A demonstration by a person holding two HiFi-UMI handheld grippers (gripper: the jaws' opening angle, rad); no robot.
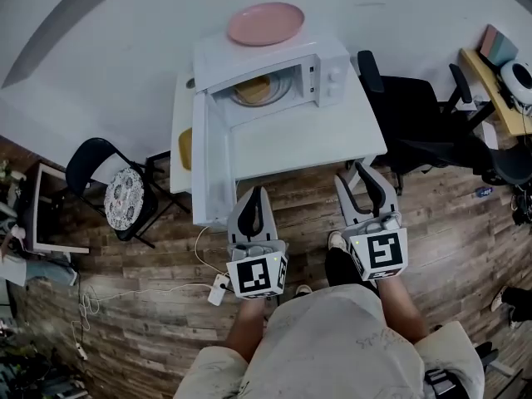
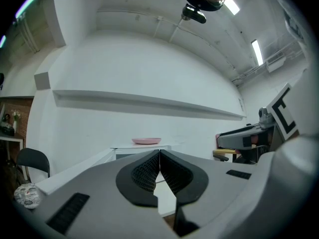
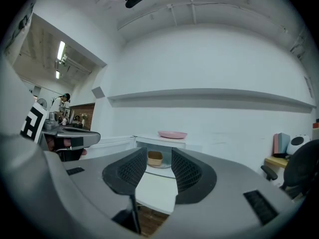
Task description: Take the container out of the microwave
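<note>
A: Your left tongs [image 1: 252, 214] are squeezed together, tips touching, with nothing caught between them. You hold them low over the wooden floor [image 1: 166, 256], just short of the front edge of the worktop [image 1: 332, 144].

B: Your right tongs [image 1: 364, 191] are parted a moderate way and grip nothing. Look along them and the container [image 3: 155, 158] shows in the gap, but far off, well apart from the tips.

A: That container is the shallow tan tub inside the microwave [image 1: 328, 65]. It sits on the glass turntable [image 1: 283, 86], a little to the left in the cavity as you face it.

B: The microwave door [image 1: 212, 165] is swung wide open on your left, and its outer edge reaches toward your left tongs. The white microwave itself stands at the back of the white worktop.

A: A pink plate [image 1: 266, 23] lies flat on top of the microwave, right above the cavity.

B: On your right, a black office chair [image 1: 407, 115] stands just beside the worktop. On your left, a black chair with a patterned cushion [image 1: 125, 194] stands on the floor near the open door.

A: Both your tongs point toward the microwave, side by side, neither touching the worktop.
</note>
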